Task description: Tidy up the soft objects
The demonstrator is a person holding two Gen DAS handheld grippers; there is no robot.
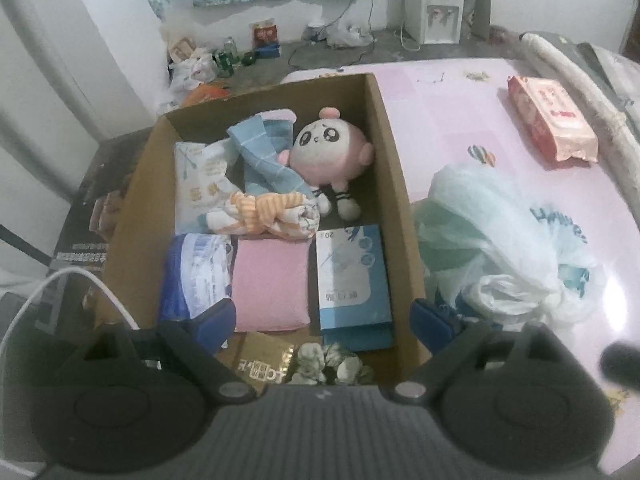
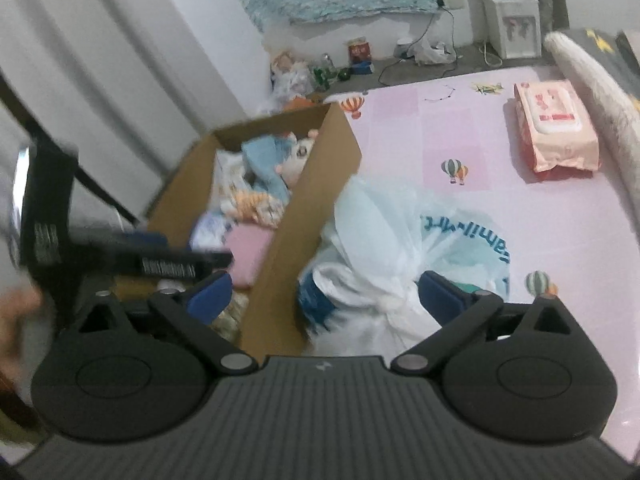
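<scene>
Basically, cardboard box (image 1: 394, 168) is mostly packed: plush doll (image 1: 330, 150), towels, pink cloth (image 1: 270, 284), blue packet (image 1: 352, 272). Plastic bag (image 2: 384, 248) is crumpled on the pink sheet just right of the box wall; wipes pack (image 2: 554, 128) lies far right, long axis running away from the cameras. Right gripper (image 2: 324, 296) is wide open, empty, straddling the box wall and bag, nearer to both loose items. Left gripper (image 1: 322, 320), also open and empty, hangs over the box.

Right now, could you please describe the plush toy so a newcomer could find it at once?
Find the cardboard box on the pink sheet. At its far end lies the plush toy, beside a blue striped cloth. It alone has a round pink head with big eyes.
</scene>
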